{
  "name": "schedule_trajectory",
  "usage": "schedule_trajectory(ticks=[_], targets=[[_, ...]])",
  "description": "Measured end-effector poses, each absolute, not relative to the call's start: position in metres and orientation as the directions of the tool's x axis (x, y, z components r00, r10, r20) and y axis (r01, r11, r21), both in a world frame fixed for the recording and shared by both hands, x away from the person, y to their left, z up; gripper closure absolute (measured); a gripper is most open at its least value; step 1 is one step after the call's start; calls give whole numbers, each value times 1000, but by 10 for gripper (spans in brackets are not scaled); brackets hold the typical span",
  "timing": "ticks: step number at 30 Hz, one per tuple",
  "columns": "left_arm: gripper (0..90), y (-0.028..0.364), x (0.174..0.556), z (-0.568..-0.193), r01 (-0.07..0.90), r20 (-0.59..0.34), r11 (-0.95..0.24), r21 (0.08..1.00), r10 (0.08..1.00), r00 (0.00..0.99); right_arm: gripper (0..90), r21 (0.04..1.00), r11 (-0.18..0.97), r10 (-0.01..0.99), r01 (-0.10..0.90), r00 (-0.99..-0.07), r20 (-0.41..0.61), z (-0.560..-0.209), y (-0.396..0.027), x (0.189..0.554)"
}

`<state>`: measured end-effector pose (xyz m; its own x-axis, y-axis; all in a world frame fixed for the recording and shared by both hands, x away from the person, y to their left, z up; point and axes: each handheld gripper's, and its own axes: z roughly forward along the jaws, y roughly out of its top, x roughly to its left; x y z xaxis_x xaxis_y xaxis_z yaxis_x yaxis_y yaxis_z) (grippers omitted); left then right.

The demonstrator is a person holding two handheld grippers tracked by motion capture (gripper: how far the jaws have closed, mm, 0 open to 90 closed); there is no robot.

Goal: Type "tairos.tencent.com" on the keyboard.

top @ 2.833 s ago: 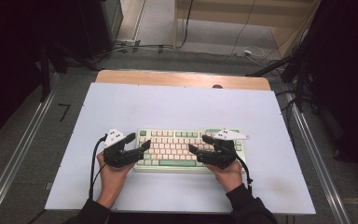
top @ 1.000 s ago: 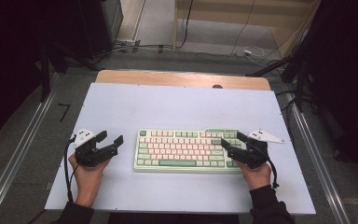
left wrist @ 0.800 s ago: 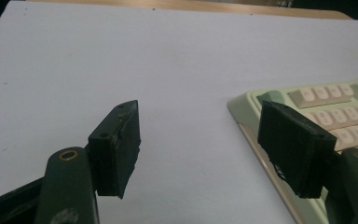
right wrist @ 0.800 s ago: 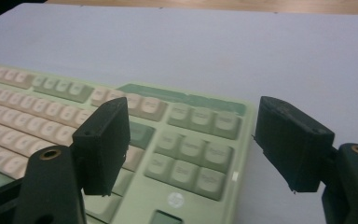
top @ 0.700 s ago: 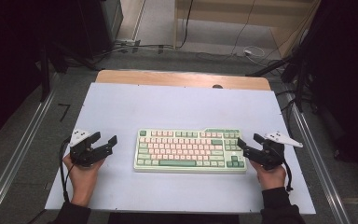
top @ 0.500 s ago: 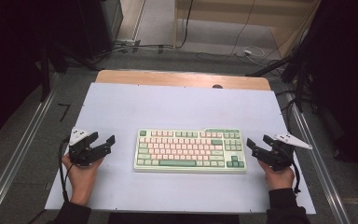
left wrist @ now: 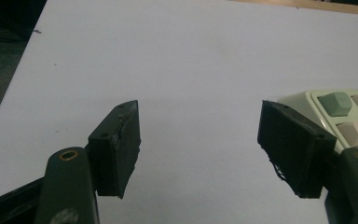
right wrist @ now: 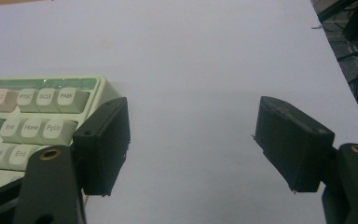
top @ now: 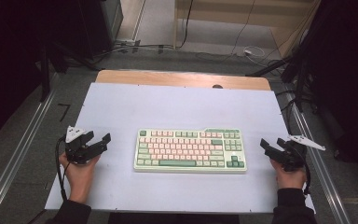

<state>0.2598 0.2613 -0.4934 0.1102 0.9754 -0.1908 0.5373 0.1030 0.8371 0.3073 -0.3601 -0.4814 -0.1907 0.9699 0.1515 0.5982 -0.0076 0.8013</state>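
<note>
Green-and-pink keyboard (top: 190,150) lay untouched at the table's (top: 177,100) centre, left gripper (top: 94,143) and right gripper (top: 274,148) gaping wide, empty, near its side edges.

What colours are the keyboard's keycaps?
Pink and cream keycaps with green accent keys on the keyboard, clearest in the high view.

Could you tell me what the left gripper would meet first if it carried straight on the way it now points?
Probably nothing: the left gripper points over bare white table, and the keyboard lies off to one side.
</note>
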Motion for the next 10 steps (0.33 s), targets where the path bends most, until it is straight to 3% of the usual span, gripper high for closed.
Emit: schedule_trajectory(ticks=[10], targets=[[304, 254, 256, -490, 524, -214, 109, 845, 966, 143, 241, 802, 7, 967, 597, -210, 147, -480, -354, 306]])
